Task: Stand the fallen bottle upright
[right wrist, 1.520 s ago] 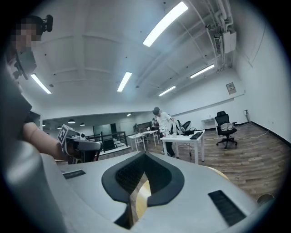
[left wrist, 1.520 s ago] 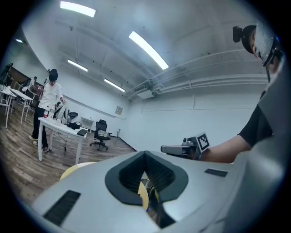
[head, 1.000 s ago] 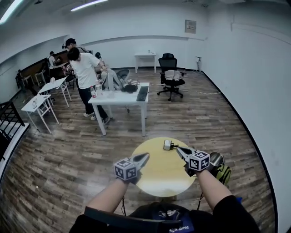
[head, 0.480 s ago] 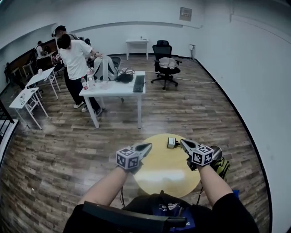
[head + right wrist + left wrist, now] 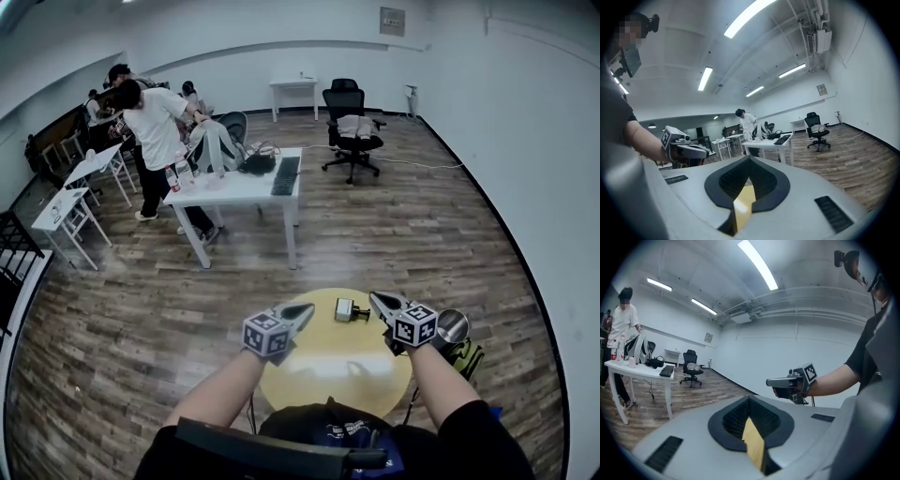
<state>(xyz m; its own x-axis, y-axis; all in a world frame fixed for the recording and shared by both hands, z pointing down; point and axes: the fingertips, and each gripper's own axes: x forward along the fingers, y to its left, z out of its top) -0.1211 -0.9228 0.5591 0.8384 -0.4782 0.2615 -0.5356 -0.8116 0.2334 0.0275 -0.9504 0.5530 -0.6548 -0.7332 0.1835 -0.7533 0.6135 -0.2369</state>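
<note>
Lower centre of the head view: the fallen bottle (image 5: pixel 349 310) lies on its side on the round yellow bench (image 5: pixel 323 375), between the left hand-held gripper (image 5: pixel 302 310) and the right hand-held gripper (image 5: pixel 378 301). The jaws of all 2 are together and empty.

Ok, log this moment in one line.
stage: pre-grasp | bottle: lying on table, untouched | left gripper: jaws shut, empty | right gripper: jaws shut, empty

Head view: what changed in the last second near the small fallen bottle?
The left claw and right claw edged forward over the round yellow table, their tips now either side of the small fallen bottle. Nothing was gripped or released. The bottle still lies on its side; both claws stay shut, empty.
</note>
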